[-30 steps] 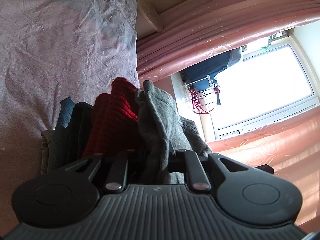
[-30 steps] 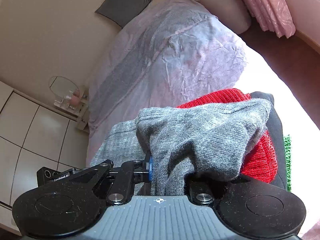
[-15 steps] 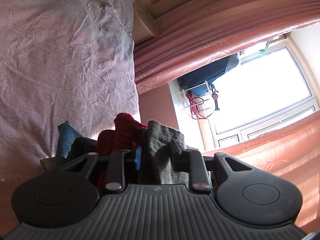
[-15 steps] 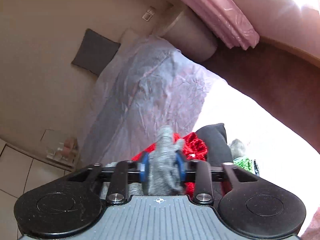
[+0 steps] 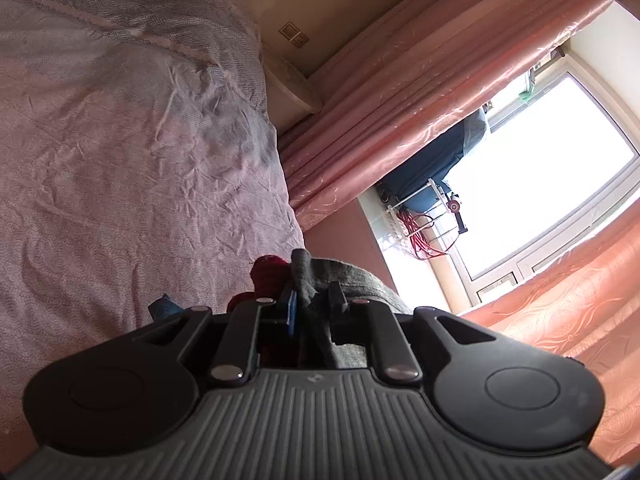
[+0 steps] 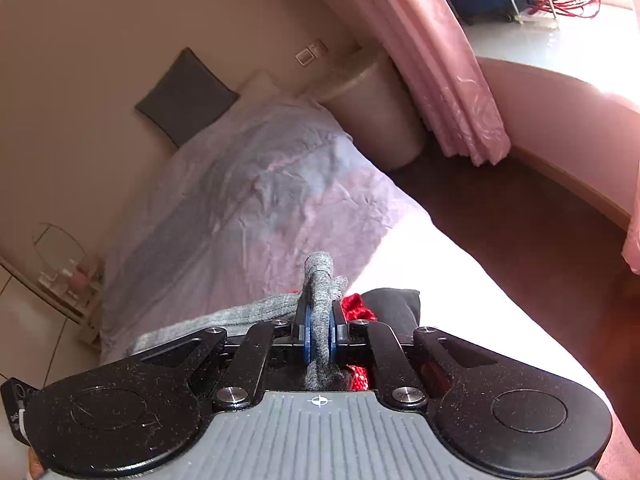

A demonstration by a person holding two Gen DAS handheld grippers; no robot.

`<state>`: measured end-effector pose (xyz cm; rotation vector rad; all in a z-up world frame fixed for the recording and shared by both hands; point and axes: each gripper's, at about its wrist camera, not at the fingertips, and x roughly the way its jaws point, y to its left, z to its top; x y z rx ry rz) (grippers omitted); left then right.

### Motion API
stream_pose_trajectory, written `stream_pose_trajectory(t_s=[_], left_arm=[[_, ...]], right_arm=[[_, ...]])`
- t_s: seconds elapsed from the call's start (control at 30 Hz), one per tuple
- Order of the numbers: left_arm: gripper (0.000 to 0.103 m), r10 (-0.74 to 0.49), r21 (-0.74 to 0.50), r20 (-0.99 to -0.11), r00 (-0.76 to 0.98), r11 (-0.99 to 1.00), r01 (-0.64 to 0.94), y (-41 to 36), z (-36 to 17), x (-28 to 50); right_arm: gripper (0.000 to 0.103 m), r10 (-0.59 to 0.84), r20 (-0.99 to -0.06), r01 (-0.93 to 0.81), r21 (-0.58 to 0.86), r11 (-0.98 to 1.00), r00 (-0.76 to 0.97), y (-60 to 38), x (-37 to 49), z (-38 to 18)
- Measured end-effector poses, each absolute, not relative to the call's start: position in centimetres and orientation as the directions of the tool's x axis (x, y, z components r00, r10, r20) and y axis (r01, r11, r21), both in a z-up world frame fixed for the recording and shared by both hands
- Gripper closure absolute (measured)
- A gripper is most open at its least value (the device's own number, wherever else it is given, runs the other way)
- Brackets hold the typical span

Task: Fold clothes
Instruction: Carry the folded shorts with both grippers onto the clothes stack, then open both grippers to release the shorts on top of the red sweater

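On the bed (image 5: 120, 168), near its foot, lies a heap of clothes, mostly hidden behind the gripper bodies. Left of the grey garment (image 5: 352, 280), only a blue scrap (image 5: 162, 307) and a bit of red knit (image 5: 269, 276) show. Both the left hand-held gripper (image 5: 314, 300) and the right hand-held gripper (image 6: 319, 320) are clamped on a fold of the grey garment. Right of it sits a black garment (image 6: 394, 304), partly cut off.
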<state>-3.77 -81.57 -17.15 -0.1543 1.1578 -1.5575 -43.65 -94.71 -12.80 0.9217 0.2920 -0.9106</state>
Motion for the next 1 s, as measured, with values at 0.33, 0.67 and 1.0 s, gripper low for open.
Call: stream_pose_trajectory(t_s=[0.33,0.67,1.0], left_arm=[[0.095,-0.824,-0.468,-0.537,-0.184,0.109,0.877,-80.2,-9.4,-6.5],[0.097,-0.776,-0.188,-0.619,-0.120,-0.003,0.982,-84.6,-14.1,-14.6],[0.097,-0.809,-0.203,-0.587,-0.038,0.102,0.974,-77.4,-10.1,-11.9]], right_arm=[[0.032,-0.655,-0.580,0.874,0.292,0.388,0.484,-90.4,-40.1,-9.0],[0.065,-0.589,-0.650,0.830,0.123,0.543,0.481,-87.4,-31.1,-14.5],[0.064,-0.695,-0.589,0.897,0.132,0.422,0.414,-83.0,-36.2,-10.1]])
